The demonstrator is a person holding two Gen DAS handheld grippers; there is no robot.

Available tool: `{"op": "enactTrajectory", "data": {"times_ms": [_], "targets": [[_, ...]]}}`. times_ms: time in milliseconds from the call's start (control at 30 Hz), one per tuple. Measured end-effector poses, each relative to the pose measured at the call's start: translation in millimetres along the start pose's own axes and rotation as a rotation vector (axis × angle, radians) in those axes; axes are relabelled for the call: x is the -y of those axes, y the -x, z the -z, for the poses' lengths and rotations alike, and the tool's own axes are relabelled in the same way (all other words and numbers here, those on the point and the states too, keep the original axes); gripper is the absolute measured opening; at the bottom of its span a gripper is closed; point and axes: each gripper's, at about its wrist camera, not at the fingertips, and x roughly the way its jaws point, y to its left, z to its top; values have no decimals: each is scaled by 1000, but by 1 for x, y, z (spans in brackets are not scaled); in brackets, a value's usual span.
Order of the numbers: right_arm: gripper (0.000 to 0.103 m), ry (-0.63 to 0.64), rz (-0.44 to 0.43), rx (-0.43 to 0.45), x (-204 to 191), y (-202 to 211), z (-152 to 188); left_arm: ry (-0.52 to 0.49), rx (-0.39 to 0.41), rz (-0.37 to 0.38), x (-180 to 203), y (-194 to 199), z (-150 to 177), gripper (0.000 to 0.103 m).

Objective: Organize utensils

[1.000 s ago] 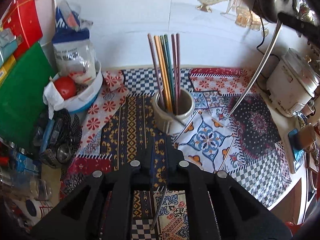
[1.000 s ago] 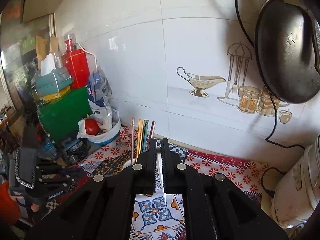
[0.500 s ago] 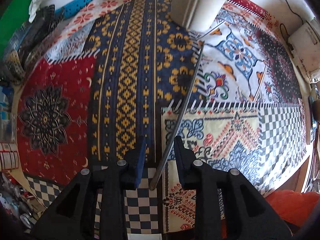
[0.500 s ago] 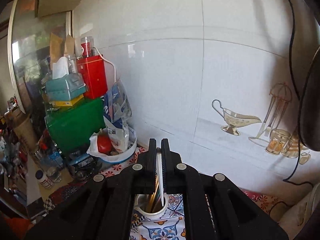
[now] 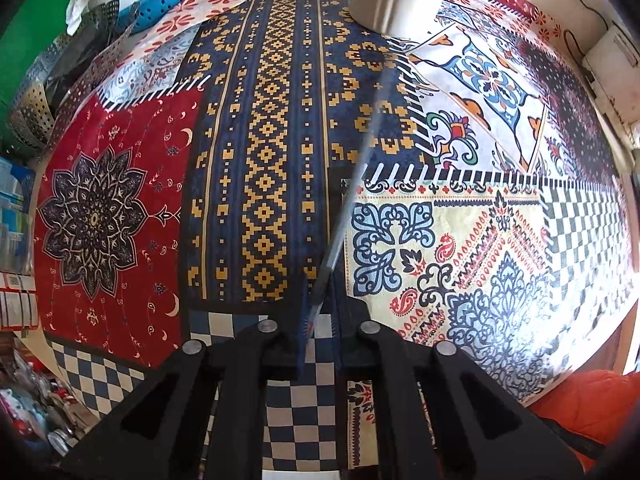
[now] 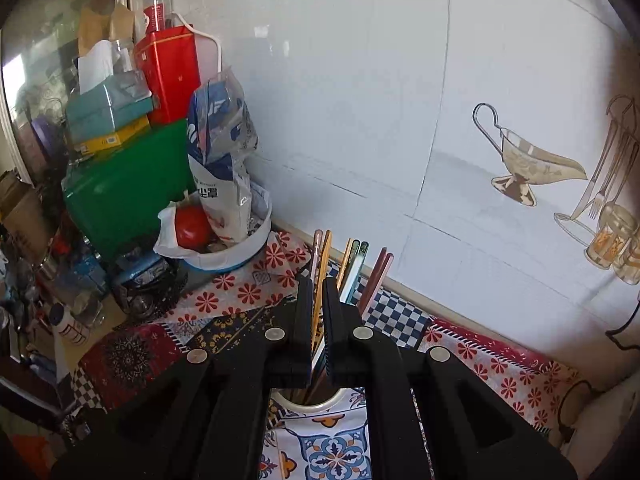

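I count seven chopsticks (image 6: 322,268) standing in one cream holder cup (image 6: 308,403) ahead of my right fingers, though a few overlap and there may be more. One grey chopstick (image 5: 352,184) lies slanting on the patchwork cloth (image 5: 120,200) under my left. By the wall: one tomato (image 6: 193,227), one white bowl (image 6: 240,252), one red tin (image 6: 170,72), one tissue box (image 6: 108,108).
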Motion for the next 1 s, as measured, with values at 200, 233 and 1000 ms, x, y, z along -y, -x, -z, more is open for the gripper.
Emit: {"op": "enactTrajectory", "data": {"times_ms": [200, 233, 1000], "targets": [[5, -23, 6, -9, 10, 6, 7, 24, 61, 7, -12, 28, -20, 4], [5, -26, 9, -14, 13, 8, 9, 16, 84, 0, -12, 37, -24, 4], [6, -102, 73, -39, 33, 34, 54, -35, 323, -31, -21, 123, -121, 7]]}}
